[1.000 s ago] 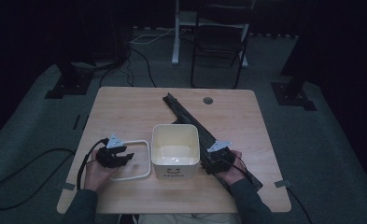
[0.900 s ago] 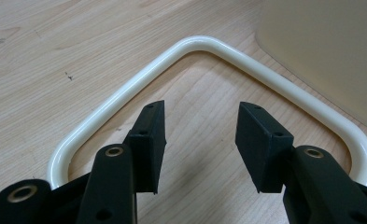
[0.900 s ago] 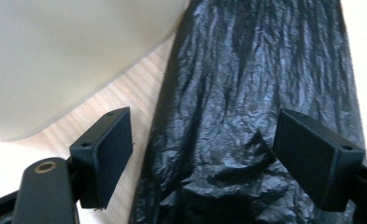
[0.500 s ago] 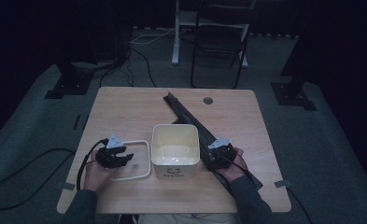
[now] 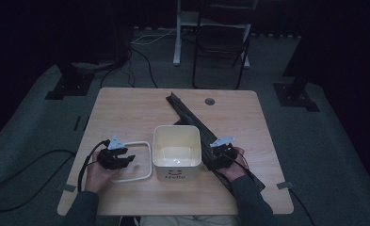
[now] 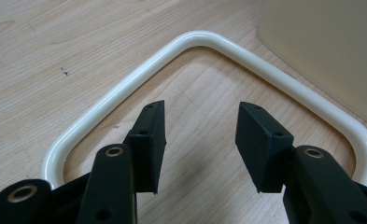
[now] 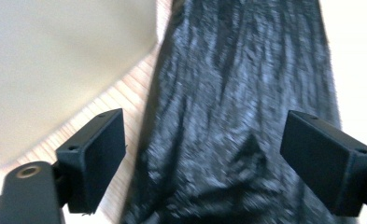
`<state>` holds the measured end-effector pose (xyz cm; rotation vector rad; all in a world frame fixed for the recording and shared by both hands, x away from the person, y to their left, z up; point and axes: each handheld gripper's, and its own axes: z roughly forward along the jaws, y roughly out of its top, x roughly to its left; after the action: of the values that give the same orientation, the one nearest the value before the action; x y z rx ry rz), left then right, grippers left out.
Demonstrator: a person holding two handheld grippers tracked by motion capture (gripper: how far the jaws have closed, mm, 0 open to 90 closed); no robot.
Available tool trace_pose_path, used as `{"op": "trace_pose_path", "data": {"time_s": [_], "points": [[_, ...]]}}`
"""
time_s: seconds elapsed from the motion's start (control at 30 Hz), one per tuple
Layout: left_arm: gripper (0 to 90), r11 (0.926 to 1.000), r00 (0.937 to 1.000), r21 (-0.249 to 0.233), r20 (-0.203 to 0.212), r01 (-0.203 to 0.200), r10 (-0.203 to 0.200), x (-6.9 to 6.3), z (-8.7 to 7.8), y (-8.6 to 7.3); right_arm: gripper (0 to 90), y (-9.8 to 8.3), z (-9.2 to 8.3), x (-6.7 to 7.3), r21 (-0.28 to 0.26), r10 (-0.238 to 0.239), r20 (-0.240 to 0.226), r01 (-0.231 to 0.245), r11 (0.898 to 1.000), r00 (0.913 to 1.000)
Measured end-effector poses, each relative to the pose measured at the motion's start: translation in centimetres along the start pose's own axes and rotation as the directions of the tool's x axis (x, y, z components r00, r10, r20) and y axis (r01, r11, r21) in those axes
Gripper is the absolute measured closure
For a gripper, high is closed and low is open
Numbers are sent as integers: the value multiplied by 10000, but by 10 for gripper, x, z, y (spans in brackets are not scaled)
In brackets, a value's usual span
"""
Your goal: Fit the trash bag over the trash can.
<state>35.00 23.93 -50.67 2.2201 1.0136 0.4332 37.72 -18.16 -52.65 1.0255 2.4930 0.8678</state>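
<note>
A cream square bin [image 5: 175, 172] with "Hello" on its front stands near the table's front edge. A white rounded-square ring [image 5: 138, 142] lies flat to its left. My left gripper [image 5: 128, 160] is low over that ring [image 6: 200, 37], open, its fingertips [image 6: 148, 135] inside the loop and holding nothing. A long folded black plastic bag [image 5: 189, 115] lies diagonally along the bin's right side. My right gripper [image 5: 210, 160] hovers over the black bag [image 7: 237, 93]. Its jaws have just been opening and now stand wide [image 7: 202, 154], with the bag under the gap, not pinched.
The bin's wall [image 7: 55, 60] is close on the left in the right gripper view, and its corner [image 6: 330, 46] shows at top right in the left gripper view. A round grommet hole [image 5: 210, 101] sits at the table's far edge. A chair [image 5: 222, 42] stands beyond.
The right hand has shifted very slightly beside the bin. The left hand, the ring and the bin are as before.
</note>
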Motion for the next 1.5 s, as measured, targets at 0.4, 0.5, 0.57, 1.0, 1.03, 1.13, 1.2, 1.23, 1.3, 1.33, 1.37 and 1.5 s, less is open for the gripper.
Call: {"op": "trace_pose_path", "data": {"time_s": [0.4, 0.5, 0.57, 1.0, 1.03, 1.13, 1.2, 1.23, 1.3, 1.33, 1.37, 1.5], "points": [[530, 10000, 10000, -12, 12, 71, -71, 2, 1, -1, 129, 21, 25, -4, 176, 170, 33, -171, 9997, 9998], [530, 10000, 10000, -24, 23, 73, -73, 1, 1, -1, 140, 25, 29, -11, 278, 328, -11, -328, 9991, 9995], [530, 10000, 10000, -9, 25, 63, -63, 2, 1, -1, 168, 26, 32, -16, 466, 419, -36, -417, 9980, 9991], [530, 10000, 10000, 16, 34, 45, -45, 1, 3, -1, 724, 27, 24, -33, 595, 563, -493, -534, 9968, 9972], [530, 10000, 10000, 14, 32, 50, -50, 1, 3, -1, 773, 27, 24, -33, 595, 550, -503, -520, 9969, 9972], [530, 10000, 10000, 22, 25, 53, -53, 2, 3, -1, 874, 28, 24, -35, 592, 553, -574, -519, 9969, 9968], [530, 10000, 10000, 10, 27, 54, -54, 2, 2, -1, 887, 28, 23, -36, 552, 578, -649, -543, 9970, 9962], [530, 10000, 10000, -1, 29, 64, -64, 2, 2, -1, 888, 28, 22, -37, 467, 565, -700, -533, 9975, 9959], [530, 10000, 10000, -27, 27, 95, -95, 3, 2, -1, 888, 30, 16, -39, 190, 601, -865, -586, 9981, 9944], [530, 10000, 10000, -25, 26, 89, -89, 3, 2, -1, 888, 32, 13, -40, 56, 581, -942, -578, 9983, 9939], [531, 10000, 10000, -6, 23, 65, -65, 2, 2, -1, 888, 33, 9, -40, -82, 482, -973, -492, 9988, 9941], [531, 10000, 10000, -36, 19, 51, -50, 2, 2, -1, 887, 42, -3, -41, -441, 172, -1040, -219, 9988, 9944]]}}
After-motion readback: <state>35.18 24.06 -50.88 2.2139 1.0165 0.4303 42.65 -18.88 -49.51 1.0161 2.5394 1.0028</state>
